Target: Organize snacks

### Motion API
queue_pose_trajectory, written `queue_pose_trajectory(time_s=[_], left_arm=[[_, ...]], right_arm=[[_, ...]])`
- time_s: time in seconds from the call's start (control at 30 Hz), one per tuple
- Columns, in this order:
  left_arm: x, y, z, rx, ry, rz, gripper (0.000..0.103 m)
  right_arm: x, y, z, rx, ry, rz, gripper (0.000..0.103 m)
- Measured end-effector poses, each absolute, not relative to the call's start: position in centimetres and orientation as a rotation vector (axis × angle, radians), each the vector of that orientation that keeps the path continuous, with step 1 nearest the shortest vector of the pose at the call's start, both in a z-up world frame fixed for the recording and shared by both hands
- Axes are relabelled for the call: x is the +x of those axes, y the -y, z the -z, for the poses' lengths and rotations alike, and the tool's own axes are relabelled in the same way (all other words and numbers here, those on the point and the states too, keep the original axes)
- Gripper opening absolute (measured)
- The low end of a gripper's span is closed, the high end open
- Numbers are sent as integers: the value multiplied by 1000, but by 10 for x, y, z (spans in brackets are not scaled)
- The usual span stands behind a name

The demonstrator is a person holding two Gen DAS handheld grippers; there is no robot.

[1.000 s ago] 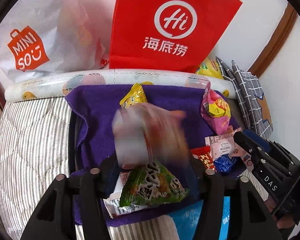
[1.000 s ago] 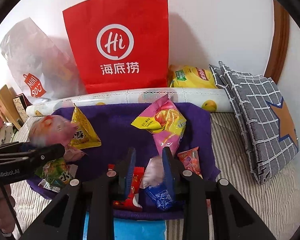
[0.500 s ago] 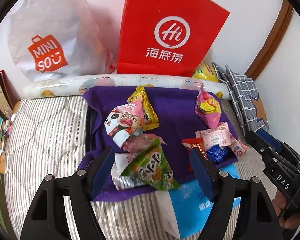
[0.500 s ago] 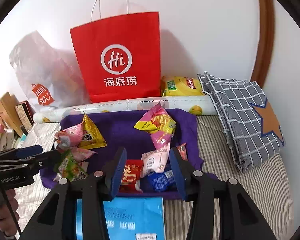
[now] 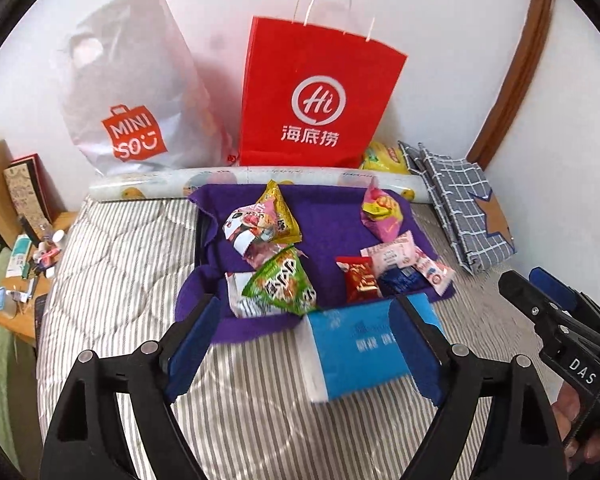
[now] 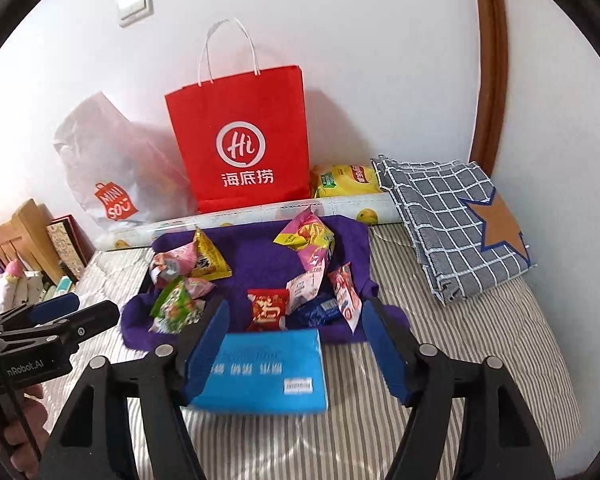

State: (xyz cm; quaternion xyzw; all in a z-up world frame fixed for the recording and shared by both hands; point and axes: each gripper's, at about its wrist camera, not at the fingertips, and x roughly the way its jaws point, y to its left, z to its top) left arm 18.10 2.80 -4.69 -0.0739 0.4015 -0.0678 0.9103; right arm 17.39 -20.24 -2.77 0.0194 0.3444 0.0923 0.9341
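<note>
Only the right wrist view shows the light switch (image 6: 135,7); only the left one shows the cluttered side table (image 5: 18,280). Both the left gripper (image 5: 306,344) and the right gripper (image 6: 296,346) hang spread wide and empty above the striped quilt (image 6: 440,392). About nine crinkly snack packets (image 6: 268,308) lie on one purple cloth (image 6: 256,252): four left, five right. One flat blue pack (image 6: 264,372) touches its near edge. Two bags stand behind: red paper bag (image 6: 240,136), white plastic bag (image 6: 112,168).

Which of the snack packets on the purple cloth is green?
The green packet at the front of the left pile on the cloth; those behind it are pink and yellow.
</note>
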Motion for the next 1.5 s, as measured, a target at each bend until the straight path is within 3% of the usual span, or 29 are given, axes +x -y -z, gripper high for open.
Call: queue_pose_trajectory(time_s=[0.37, 0.5, 0.6, 1.5], left_arm=[[104, -12, 23, -131, -736, 119, 97], [79, -3, 18, -121, -716, 120, 100], [62, 4, 18, -113, -710, 111, 100], [17, 15, 10, -103, -682, 104, 102]], right_arm=[[108, 219, 11, 62, -684, -184, 71], [84, 230, 9, 70, -666, -147, 93], [67, 240, 7, 83, -646, -134, 102], [19, 251, -7, 74, -600, -78, 102]])
